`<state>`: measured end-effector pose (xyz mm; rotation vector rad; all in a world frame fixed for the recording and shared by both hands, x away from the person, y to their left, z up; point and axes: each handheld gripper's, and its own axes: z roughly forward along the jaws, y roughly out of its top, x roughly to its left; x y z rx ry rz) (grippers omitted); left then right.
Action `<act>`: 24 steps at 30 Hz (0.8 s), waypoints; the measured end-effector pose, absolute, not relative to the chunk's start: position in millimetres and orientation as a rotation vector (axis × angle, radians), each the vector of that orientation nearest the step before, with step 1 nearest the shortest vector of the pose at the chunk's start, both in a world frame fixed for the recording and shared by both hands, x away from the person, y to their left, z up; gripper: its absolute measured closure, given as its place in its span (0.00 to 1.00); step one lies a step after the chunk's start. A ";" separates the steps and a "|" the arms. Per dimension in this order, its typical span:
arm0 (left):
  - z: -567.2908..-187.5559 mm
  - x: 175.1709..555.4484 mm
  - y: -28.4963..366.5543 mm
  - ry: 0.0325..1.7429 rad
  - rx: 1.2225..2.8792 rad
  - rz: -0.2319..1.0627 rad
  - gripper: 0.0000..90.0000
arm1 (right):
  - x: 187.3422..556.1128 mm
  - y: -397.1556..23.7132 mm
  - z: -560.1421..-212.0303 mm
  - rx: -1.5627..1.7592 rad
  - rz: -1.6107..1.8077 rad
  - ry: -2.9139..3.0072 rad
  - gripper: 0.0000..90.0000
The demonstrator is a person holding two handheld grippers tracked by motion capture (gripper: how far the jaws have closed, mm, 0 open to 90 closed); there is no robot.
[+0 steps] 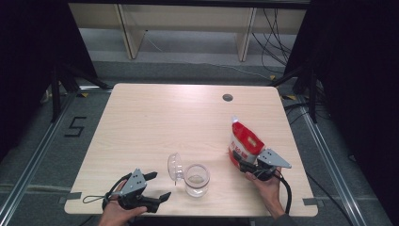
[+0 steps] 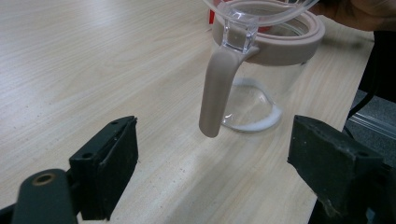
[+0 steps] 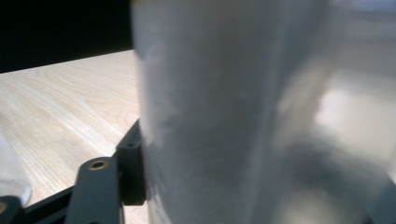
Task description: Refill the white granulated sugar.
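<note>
Fingers of the right gripper (image 1: 245, 165) are clamping a red-and-white pouch (image 1: 244, 141) upright, apparently for pouring, while the left gripper (image 1: 157, 186) is idling wide open and empty, the open-lidded glass jar (image 1: 196, 180) standing on the worktop (image 1: 155, 122) just beyond its fingertips.

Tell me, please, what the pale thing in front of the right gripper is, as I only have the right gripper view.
Observer: It is a red and white pouch, standing tilted between the jaws of the right gripper, which appears to grip it low down.
Operator: Thank you. Is there a container nearby?
Observer: Yes, a clear jar stands on the table to the pouch's left, nearer the person.
Operator: Is the jar open?
Observer: Its lid is hinged back, so the mouth is uncovered.
Operator: And the other hand?
Observer: The left gripper is open near the front edge, aimed at the jar, with nothing between its jaws.
</note>
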<state>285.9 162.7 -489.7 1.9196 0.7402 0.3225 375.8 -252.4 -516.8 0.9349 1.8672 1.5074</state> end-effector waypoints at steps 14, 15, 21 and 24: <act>-489.1 286.0 163.3 0.734 1.927 0.325 0.17 | 373.3 -249.3 -513.9 0.944 1.520 1.868 0.50; -489.1 286.0 163.3 0.733 1.928 0.326 0.17 | 372.8 -250.3 -512.2 0.941 1.490 1.890 0.50; -489.1 286.4 163.1 0.724 1.937 0.332 0.18 | 371.1 -252.0 -506.5 0.942 1.457 1.901 0.51; -488.6 286.3 163.3 0.727 1.934 0.329 0.18 | 368.7 -253.7 -504.3 1.002 1.429 1.893 0.52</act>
